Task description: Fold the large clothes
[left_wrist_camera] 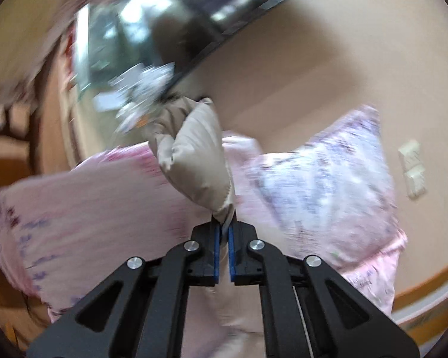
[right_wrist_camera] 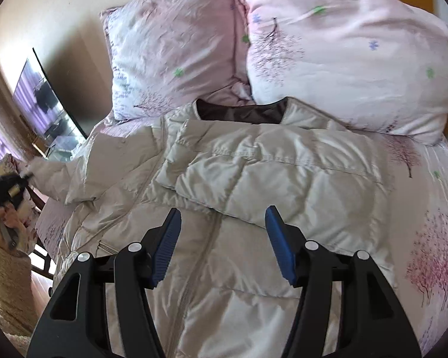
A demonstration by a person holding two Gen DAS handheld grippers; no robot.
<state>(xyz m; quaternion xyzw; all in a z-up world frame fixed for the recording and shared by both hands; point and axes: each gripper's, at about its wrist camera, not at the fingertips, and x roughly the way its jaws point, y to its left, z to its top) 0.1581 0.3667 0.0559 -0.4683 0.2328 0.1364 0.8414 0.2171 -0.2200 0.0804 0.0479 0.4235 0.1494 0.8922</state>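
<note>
Right wrist view: my right gripper point(right_wrist_camera: 223, 243) hangs wide apart, holding nothing, above the pale puffer jacket point(right_wrist_camera: 239, 179) spread on the bed point(right_wrist_camera: 427, 238) mid-frame; two pillows point(right_wrist_camera: 176, 53) lie beyond. In the left view, my left gripper point(left_wrist_camera: 223, 240) pinches the jacket's sleeve point(left_wrist_camera: 197, 155) at centre.

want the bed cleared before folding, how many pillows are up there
2, both at the head of the bed: one pillow left of the jacket collar, the other pillow right. More may sit outside the view.
</note>
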